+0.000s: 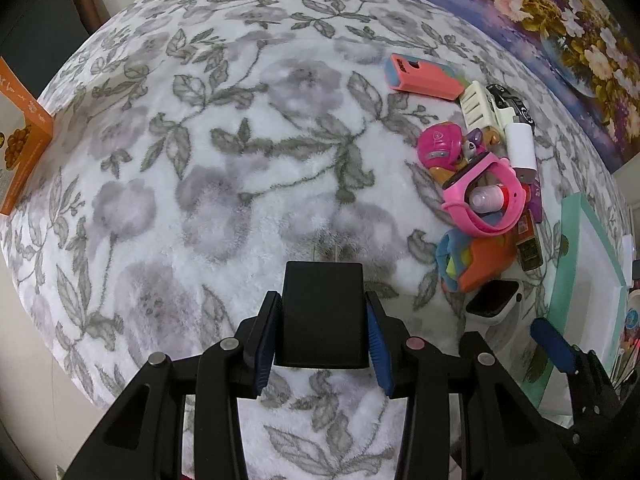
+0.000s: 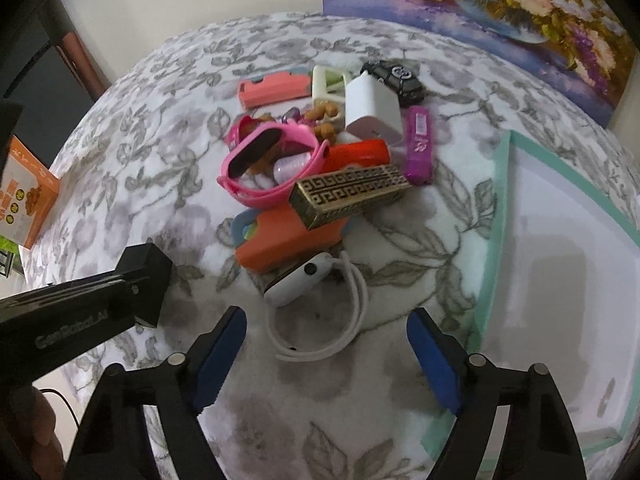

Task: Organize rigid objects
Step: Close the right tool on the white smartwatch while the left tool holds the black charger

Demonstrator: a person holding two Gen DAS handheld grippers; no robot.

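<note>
Black box (image 1: 322,312) clamped, left fingers (image 1: 267,340)

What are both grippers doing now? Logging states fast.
Left gripper: closed on the black box.
Right gripper: open, empty, above the white watch.

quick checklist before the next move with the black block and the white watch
1. Left gripper shut on the black block: ok, both pads touch its sides.
2. Right gripper open: ok, fingers wide apart.
3. White watch between the right fingers' line: ok, its band lies just ahead.
4. Watch free of the pile: not ok, it touches the orange case.
5. White tray has room: ok, the visible part is bare.
6. Block lifted off the blanket: cannot tell.
</note>
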